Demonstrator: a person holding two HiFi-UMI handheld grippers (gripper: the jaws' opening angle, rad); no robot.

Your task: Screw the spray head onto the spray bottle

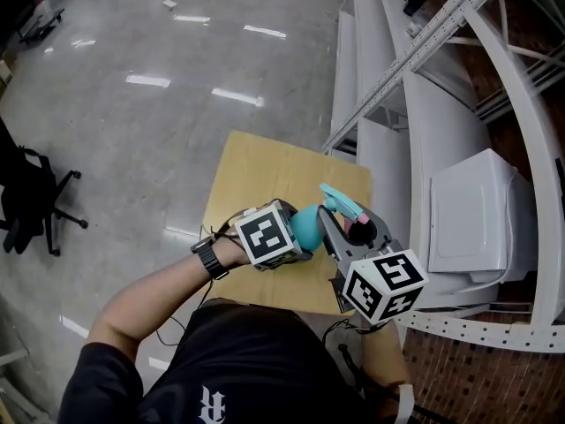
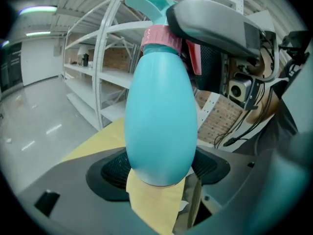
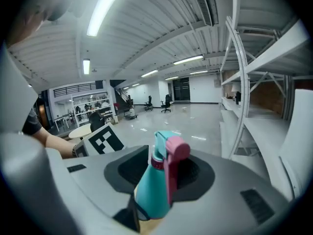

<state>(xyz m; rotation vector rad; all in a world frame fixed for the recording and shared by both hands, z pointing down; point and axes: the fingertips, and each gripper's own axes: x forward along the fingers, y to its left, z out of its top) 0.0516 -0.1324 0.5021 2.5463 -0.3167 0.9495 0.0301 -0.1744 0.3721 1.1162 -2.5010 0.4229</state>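
Note:
A teal spray bottle [image 1: 307, 226] is held above the wooden table [image 1: 256, 162], with my left gripper [image 1: 298, 241] shut on its rounded body. In the left gripper view the bottle [image 2: 161, 116] stands upright between the pads, and its pink collar [image 2: 161, 37] and teal spray head [image 2: 146, 4] sit on top. My right gripper [image 1: 349, 226] is shut on the spray head [image 1: 340, 203] from the right. In the right gripper view the spray head [image 3: 161, 141] and its pink trigger [image 3: 175, 153] sit between the dark pads of that gripper [image 3: 164, 173].
White metal shelving [image 1: 397, 104] runs along the table's right side, with a white box [image 1: 477, 210] on it. A black office chair [image 1: 35, 201] stands on the grey floor at far left. The person's forearm and wristwatch [image 1: 207, 256] are behind the left gripper.

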